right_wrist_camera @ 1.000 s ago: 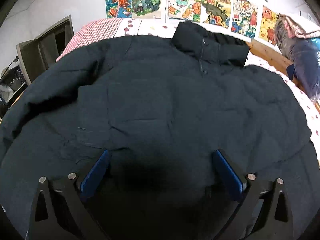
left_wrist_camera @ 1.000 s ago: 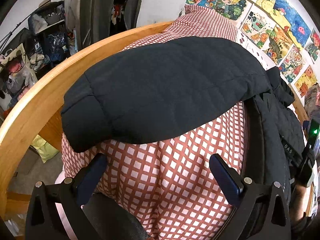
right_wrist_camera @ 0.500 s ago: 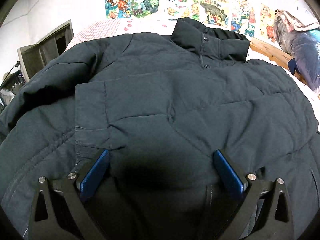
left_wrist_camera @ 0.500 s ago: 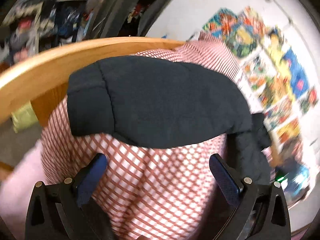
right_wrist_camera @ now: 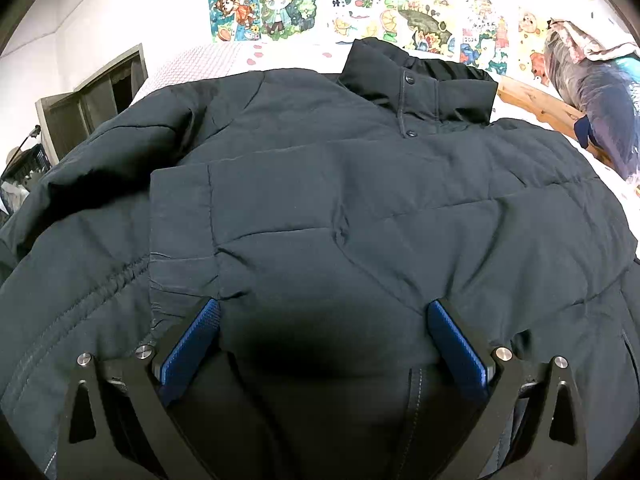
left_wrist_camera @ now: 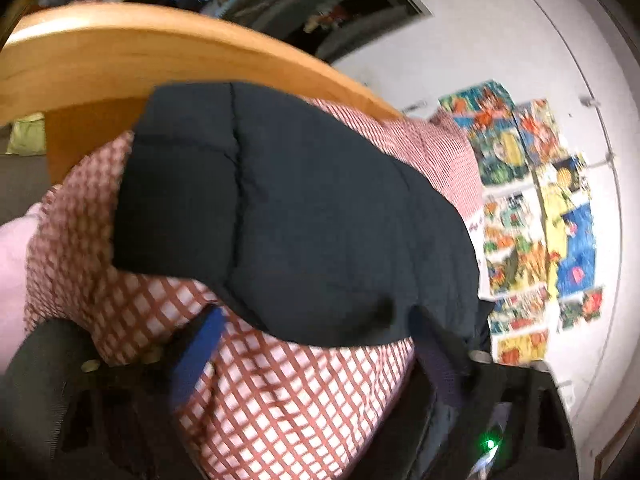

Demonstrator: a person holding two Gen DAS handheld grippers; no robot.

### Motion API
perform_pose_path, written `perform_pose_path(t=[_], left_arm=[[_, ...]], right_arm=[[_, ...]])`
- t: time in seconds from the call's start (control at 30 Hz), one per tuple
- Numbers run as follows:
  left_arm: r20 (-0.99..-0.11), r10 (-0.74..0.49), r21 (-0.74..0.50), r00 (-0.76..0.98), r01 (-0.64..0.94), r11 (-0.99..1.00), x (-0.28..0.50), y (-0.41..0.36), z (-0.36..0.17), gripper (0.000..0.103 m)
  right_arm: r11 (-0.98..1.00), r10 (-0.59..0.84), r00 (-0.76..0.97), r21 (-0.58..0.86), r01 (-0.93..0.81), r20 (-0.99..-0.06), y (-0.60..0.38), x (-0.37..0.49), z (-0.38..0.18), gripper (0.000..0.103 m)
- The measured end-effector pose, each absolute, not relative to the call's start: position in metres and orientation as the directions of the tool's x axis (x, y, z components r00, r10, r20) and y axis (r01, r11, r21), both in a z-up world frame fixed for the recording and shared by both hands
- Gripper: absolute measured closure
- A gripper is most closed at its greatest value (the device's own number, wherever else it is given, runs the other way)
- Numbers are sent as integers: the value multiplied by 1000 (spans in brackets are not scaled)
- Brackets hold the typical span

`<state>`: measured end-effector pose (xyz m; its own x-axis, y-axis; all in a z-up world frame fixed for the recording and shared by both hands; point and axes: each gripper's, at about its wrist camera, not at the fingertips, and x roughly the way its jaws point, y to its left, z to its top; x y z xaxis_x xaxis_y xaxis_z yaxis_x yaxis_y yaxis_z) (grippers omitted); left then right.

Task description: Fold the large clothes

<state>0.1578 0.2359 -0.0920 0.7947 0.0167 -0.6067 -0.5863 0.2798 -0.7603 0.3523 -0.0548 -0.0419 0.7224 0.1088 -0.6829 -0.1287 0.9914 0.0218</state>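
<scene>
Your left hand-held gripper (left_wrist_camera: 316, 344) had just been closing, jaws partly open over the checked bedsheet (left_wrist_camera: 288, 404), with the lower edge of the jacket sleeve (left_wrist_camera: 288, 216) between the tips; blur hid any contact. Sleeve lay across the sheet beside the wooden bed frame (left_wrist_camera: 120, 64). Your right hand-held gripper (right_wrist_camera: 324, 340) stood wide open, gripping nothing, over the dark jacket (right_wrist_camera: 360, 200), spread flat on the bed, collar (right_wrist_camera: 420, 80) toward the wall drawings (right_wrist_camera: 360, 12).

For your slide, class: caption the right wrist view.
Dark jacket spread on the bed, one sleeve folded across, open right gripper above its hem.
</scene>
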Motion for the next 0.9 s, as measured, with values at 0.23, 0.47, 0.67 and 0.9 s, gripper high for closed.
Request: perform_pose_path(t=[0.23,0.47,0.67,0.9], left_arm=[[-571,121,-744,812,-575,340,153,249,-77,84],[-502,202,-712,841,-535,455,144,256,-44,95],[-443,254,-662,860,-505,553,139,255,-14,96],[-343,266,-534,901,-420,734,152,242,41,97]], right_arm=[[991,114,724,30,-127,-680,-55,350,-38,1],[993,109,724,36,-116,-681,-60,344,-31,1],[992,113,728,37,-120,-676,-63,336,-24,1],[989,125,739,28,-142,-662,-66,323,-13,1]])
